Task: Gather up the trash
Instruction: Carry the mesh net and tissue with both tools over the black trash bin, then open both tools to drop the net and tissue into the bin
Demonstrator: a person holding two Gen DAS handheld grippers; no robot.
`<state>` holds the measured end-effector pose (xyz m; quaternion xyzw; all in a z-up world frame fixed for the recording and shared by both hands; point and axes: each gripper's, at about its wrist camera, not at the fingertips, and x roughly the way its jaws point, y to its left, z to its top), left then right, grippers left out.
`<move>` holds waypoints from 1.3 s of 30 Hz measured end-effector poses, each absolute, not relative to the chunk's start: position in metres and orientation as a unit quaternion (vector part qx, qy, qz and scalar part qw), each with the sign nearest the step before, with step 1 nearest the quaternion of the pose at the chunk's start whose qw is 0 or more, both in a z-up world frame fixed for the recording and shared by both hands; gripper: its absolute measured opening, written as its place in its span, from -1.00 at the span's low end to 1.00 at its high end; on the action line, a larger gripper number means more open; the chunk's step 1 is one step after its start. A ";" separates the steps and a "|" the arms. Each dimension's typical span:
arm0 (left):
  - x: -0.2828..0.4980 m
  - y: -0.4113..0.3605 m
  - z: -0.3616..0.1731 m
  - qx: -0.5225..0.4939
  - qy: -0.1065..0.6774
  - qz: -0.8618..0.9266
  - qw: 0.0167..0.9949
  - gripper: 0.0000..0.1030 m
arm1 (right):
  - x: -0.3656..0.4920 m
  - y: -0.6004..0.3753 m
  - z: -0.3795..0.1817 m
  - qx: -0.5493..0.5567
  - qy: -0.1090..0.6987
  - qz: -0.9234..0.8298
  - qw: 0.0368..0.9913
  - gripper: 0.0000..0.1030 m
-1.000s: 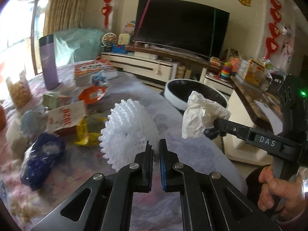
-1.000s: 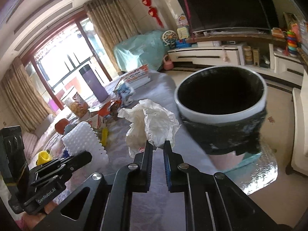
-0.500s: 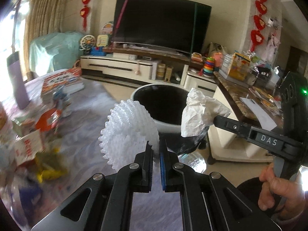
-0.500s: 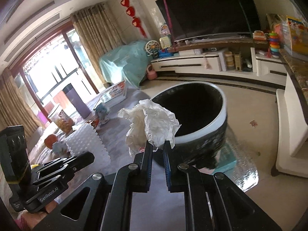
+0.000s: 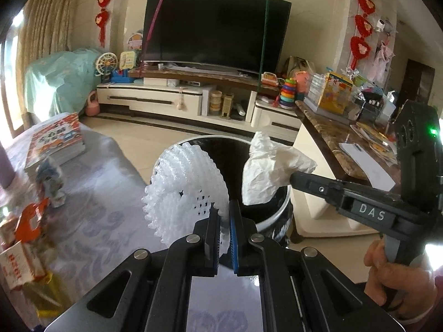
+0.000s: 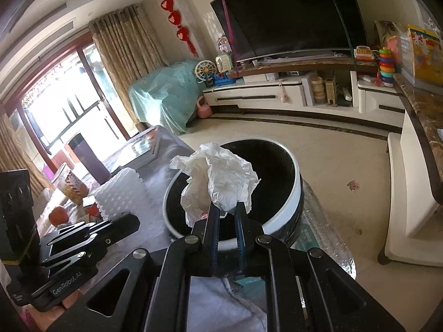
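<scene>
My left gripper (image 5: 224, 207) is shut on a white foam fruit net (image 5: 185, 191), which curls up to the left of the jaws. A crumpled white tissue (image 6: 218, 182) is pinched in my right gripper (image 6: 227, 207), which is shut. Both pieces hang in front of a round trash bin (image 6: 293, 193) with a white rim and black liner, standing on the floor by the table's end. In the left wrist view the tissue (image 5: 268, 171) and right gripper (image 5: 293, 178) hover over the bin's rim (image 5: 274, 218). The foam net (image 6: 121, 193) and left gripper (image 6: 130, 222) show at the left of the right wrist view.
The cloth-covered table (image 5: 105, 193) at left holds a stack of books (image 5: 55, 141), a small toy figure (image 5: 52, 179), snack packets (image 5: 22, 251) and an orange wrapper (image 5: 30, 218). A marble-topped counter (image 5: 332, 135) stands right of the bin. A TV unit (image 5: 177, 102) lines the far wall.
Both grippers have swung right, away from the littered table, carrying the foam net and tissue to the bin, which now sits directly behind them. Both grips are unchanged.
</scene>
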<state>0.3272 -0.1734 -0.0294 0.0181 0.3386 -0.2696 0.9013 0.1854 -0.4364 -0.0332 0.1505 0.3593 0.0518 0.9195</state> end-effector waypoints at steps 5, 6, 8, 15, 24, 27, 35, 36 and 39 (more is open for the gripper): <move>0.351 -0.187 -0.033 0.016 0.350 -0.275 0.895 -0.90 | 0.201 -0.445 -0.039 0.151 0.370 0.049 0.915 -0.79; 0.356 -0.189 -0.034 0.016 0.353 -0.276 0.894 -0.90 | 0.203 -0.446 -0.040 0.152 0.371 0.048 0.915 -0.79; 0.365 -0.194 -0.035 0.017 0.357 -0.277 0.892 -0.90 | 0.207 -0.449 -0.042 0.154 0.374 0.046 0.913 -0.79; 0.389 -0.206 -0.039 0.009 0.376 -0.277 0.884 -0.86 | 0.215 -0.457 -0.046 0.159 0.383 0.040 0.909 -0.78; 0.367 -0.205 -0.034 0.011 0.361 -0.253 0.898 0.06 | 0.217 -0.461 -0.046 0.167 0.388 0.036 0.906 -0.10; 0.353 -0.200 -0.036 0.007 0.361 -0.241 0.901 0.17 | 0.212 -0.461 -0.041 0.173 0.378 0.036 0.909 0.22; 0.293 -0.169 -0.044 -0.027 0.363 -0.206 0.909 0.39 | 0.189 -0.450 -0.041 0.199 0.367 0.044 0.908 0.79; 0.288 -0.166 -0.044 -0.029 0.363 -0.203 0.909 0.39 | 0.187 -0.447 -0.042 0.200 0.368 0.045 0.907 0.79; 0.268 -0.158 -0.046 -0.034 0.365 -0.196 0.909 0.39 | 0.178 -0.438 -0.045 0.203 0.371 0.050 0.905 0.79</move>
